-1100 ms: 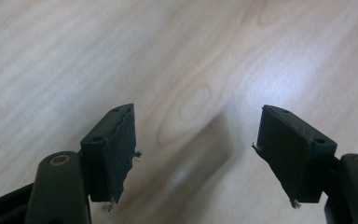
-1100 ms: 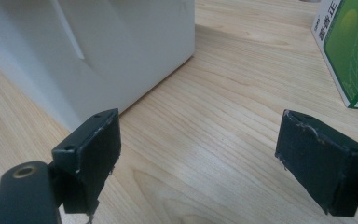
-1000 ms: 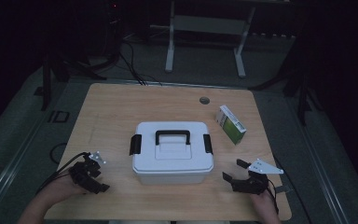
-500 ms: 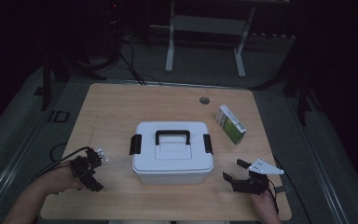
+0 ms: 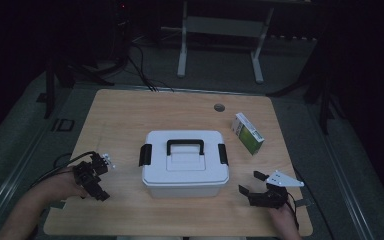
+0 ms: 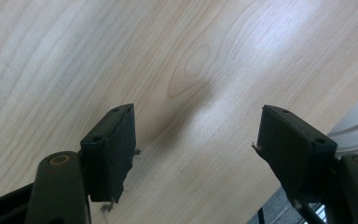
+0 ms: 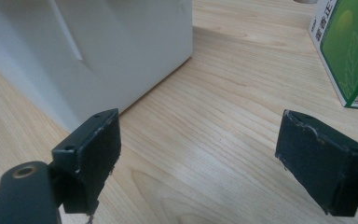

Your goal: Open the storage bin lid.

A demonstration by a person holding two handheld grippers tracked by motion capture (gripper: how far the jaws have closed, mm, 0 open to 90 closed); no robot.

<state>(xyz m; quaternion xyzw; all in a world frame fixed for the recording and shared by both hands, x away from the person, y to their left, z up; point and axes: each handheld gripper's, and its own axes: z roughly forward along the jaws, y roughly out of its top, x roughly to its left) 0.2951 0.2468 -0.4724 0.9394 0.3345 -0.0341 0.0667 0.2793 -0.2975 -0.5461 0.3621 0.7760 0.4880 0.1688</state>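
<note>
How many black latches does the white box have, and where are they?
2. One black latch sits on the left end of the white box, the other latch on its right end. The far side is hidden, so more may exist.

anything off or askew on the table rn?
Nothing much. The white box sits square, lid on, both side latches down. The green carton lies at an angle to the table edges. Both grippers, left and right, are open, holding nothing.

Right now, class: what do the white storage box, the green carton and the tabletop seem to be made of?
White storage box: likely plastic, smooth matte moulded walls, black clips.
Green carton: apparently printed cardboard, sharp folded edges, barcode.
Tabletop: pale wood or wood-look laminate, with visible grain.
</note>
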